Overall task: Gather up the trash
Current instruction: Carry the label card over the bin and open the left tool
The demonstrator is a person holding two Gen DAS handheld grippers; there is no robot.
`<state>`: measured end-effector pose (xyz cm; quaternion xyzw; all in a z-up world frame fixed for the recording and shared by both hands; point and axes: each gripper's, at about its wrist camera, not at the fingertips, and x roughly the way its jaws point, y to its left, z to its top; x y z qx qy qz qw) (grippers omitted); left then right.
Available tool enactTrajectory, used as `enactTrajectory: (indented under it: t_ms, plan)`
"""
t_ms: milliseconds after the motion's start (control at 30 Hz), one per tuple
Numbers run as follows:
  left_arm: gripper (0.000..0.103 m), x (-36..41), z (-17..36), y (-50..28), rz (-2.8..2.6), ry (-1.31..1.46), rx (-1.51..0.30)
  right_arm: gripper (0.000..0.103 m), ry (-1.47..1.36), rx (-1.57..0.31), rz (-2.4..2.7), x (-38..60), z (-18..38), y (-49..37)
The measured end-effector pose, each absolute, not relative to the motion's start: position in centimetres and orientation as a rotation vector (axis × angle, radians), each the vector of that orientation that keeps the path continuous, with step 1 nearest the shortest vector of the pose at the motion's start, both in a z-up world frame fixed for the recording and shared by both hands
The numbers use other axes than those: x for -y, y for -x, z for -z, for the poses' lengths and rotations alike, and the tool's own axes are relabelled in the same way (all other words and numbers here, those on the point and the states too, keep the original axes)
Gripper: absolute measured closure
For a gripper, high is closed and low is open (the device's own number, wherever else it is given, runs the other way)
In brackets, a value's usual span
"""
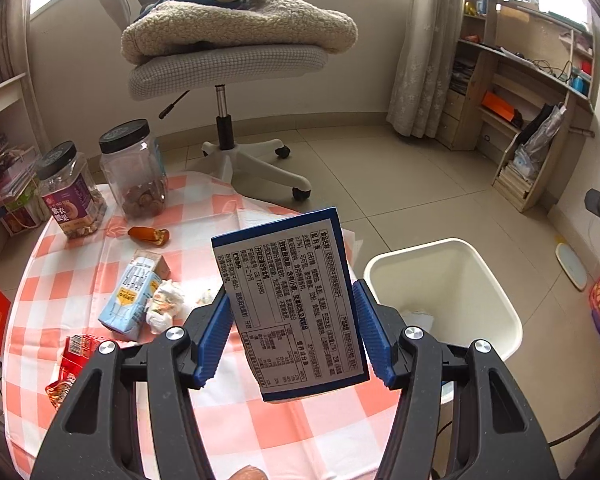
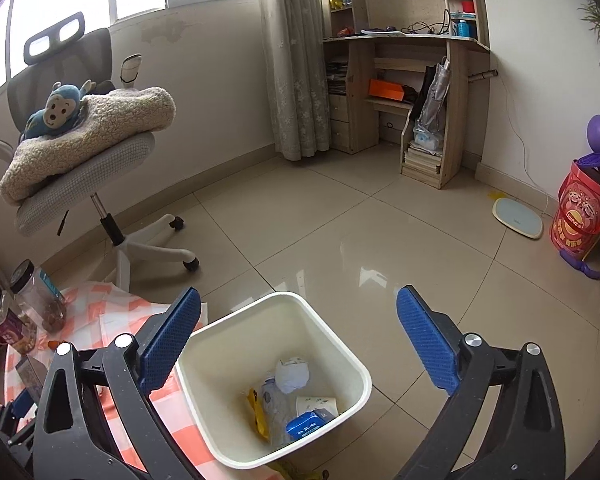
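Left wrist view, left to right: two clear plastic jars with black lids [image 1: 134, 168] stand at the far edge of the round table with the orange-and-white checked cloth [image 1: 80, 264]. Nearer on the cloth: red snack wrapper [image 1: 74, 364], light-blue drink carton [image 1: 130, 300] lying on its side, crumpled white paper wad [image 1: 166, 306] touching it, orange peel scrap [image 1: 150, 236] beyond them.

Left gripper [image 1: 292, 332]: blue ribbed pads clamped on both side edges of a flat blue-bordered box with a white printed label [image 1: 288, 304]; box is upright, tilted slightly, held above the table edge. White square plastic bin [image 1: 496, 304] sits on the floor just right of it.

Right wrist view: right gripper [image 2: 298, 340] spread wide, nothing between the pads, directly above the same bin [image 2: 332, 332]. Inside the bin: yellow wrapper [image 2: 256, 412], crumpled white paper [image 2: 292, 374], small blue carton [image 2: 306, 426], white paper cup [image 2: 316, 404].
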<state>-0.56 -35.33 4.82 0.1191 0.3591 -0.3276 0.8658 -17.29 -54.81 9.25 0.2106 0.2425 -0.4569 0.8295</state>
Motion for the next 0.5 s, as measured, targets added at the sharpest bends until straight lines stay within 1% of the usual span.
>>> enactTrajectory:
  t_ms: [233, 500]
  plan:
    - [0.045, 42.2, -5.2, 3.5, 0.779, -0.276, -0.757, 0.008, -0.535, -0.439, 0.982, 56.8, -10.2, 20.6]
    - [0.043, 48.4, -4.4, 5.7, 0.855, -0.296, -0.815, 0.008, -0.569, -0.375, 1.028, 58.3, -11.0, 24.1]
